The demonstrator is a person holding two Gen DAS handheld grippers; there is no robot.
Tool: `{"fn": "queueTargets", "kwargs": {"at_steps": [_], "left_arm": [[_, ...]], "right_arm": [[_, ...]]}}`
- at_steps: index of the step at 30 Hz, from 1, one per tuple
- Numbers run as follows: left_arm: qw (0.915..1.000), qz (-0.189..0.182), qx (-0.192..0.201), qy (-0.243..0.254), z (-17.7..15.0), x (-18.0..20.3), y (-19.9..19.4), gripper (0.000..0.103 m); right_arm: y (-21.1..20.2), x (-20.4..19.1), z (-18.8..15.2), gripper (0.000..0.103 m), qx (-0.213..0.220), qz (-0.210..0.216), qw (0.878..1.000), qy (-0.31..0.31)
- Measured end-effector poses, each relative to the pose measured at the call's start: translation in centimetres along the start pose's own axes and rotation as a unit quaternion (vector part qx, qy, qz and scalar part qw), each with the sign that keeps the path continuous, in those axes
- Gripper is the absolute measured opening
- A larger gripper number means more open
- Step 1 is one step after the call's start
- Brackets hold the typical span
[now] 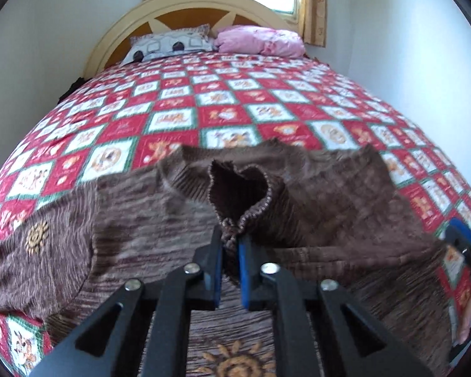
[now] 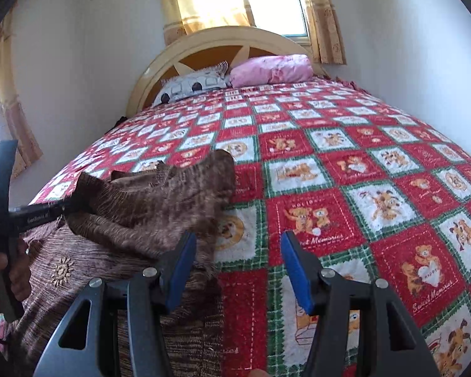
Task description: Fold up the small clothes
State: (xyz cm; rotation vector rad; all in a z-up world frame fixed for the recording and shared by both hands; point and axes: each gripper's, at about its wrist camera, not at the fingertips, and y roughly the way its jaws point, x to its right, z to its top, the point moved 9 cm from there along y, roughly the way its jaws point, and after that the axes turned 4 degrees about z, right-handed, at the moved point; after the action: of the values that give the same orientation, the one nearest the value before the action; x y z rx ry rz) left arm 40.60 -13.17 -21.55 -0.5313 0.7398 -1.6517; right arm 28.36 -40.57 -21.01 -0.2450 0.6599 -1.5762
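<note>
Brown garment on the checked bed, pinched by one gripper.

The left gripper [image 1: 230, 245] pinches a bunched fold of the brown garment [image 1: 147, 220] at lower centre; the right gripper [image 2: 238, 260] is spread wide over the red checked quilt [image 2: 361, 172], its left pad beside the cloth. Grey pillow [image 1: 169, 45] and pink pillow [image 1: 260, 40] lie against the headboard [image 1: 125, 28] at upper centre, under curtains [image 2: 326, 15].

Quilt [image 2: 345, 188] bare to rt; brown garment [image 2: 141, 213] heaped on lt.
</note>
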Motion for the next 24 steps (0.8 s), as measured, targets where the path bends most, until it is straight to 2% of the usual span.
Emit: {"fn": "queueTargets", "kwargs": {"at_steps": [3, 6, 7, 10, 15, 18, 21, 24], "left_arm": [[0.9994, 0.025, -0.025, -0.004, -1.5, -1.7, 0.8, 0.016], [0.9984, 0.038, -0.031, -0.026, -2.2, -3.9, 0.4, 0.035], [0.9984, 0.043, -0.024, -0.03, -2.2, -4.6, 0.0, 0.037], [0.9986, 0.037, -0.017, -0.032, -2.0, -5.0, -0.5, 0.037], [0.9987, -0.012, -0.027, -0.04, -1.9, -2.3, 0.0, 0.037], [0.999, 0.009, -0.038, -0.024, -2.2, -1.2, 0.8, 0.037], [0.9974, 0.018, -0.07, -0.008, -3.6, -0.9, 0.9, 0.037], [0.997, 0.008, -0.077, 0.003, -5.1, -0.7, -0.7, 0.037]], "right_arm": [[0.2, 0.3, -0.2, 0.057, -0.005, 0.0, 1.0, 0.004], [0.4, 0.4, -0.2, 0.057, -0.008, -0.001, 1.0, 0.005], [0.5, 0.3, -0.3, 0.057, -0.009, -0.001, 1.0, 0.004], [0.7, 0.1, -0.5, 0.057, -0.014, -0.006, 1.0, -0.005], [0.9, -0.4, -0.8, 0.057, -0.019, -0.013, 1.0, -0.02], [0.8, -0.4, -0.8, 0.058, -0.019, -0.014, 0.999, -0.021], [0.8, -0.5, -0.8, 0.058, -0.02, -0.014, 0.999, -0.022], [0.8, -0.5, -0.8, 0.058, -0.022, -0.015, 0.999, -0.023]]}}
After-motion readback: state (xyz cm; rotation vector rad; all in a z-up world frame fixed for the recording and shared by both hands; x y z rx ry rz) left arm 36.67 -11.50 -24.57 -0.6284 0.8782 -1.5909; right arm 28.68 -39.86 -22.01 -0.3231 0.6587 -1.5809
